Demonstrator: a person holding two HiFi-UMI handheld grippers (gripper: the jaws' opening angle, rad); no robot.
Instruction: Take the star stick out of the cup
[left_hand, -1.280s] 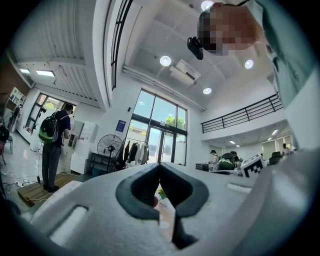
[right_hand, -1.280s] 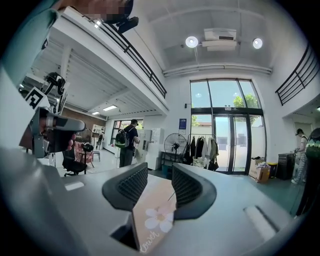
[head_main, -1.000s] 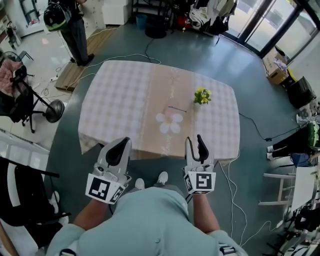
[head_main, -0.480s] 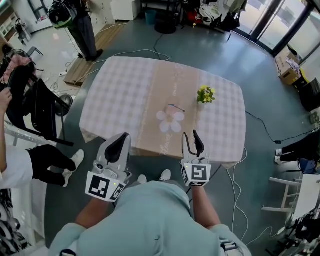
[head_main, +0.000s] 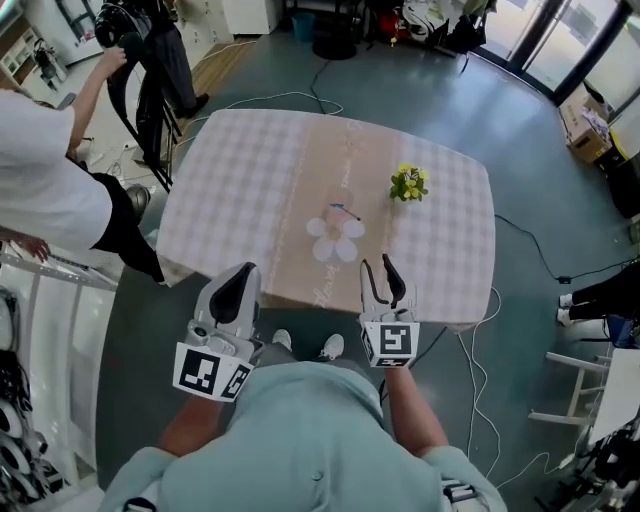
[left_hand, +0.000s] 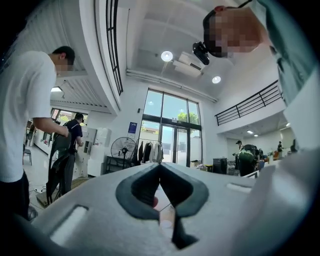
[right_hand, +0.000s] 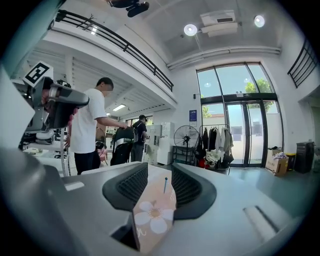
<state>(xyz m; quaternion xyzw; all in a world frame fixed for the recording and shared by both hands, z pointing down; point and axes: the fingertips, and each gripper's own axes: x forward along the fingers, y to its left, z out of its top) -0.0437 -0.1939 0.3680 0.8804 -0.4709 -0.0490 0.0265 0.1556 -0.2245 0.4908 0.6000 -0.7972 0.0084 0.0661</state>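
Keep the right tongs (head_main: 378, 268) spread wide and empty; leave the left tongs (head_main: 244, 272), pinched together on nothing, parked at nine o'clock of them, short of the tabletop (head_main: 240, 170) edge. Aim for the star stick (head_main: 346, 212), thin and dark, at eleven o'clock, just past the flower mat (head_main: 335, 240); expect the cup there, hard to make out. Approach level, straddle the shaft, pinch gently, lift straight up, minding the yellow flowers (head_main: 408, 183) at one o'clock.
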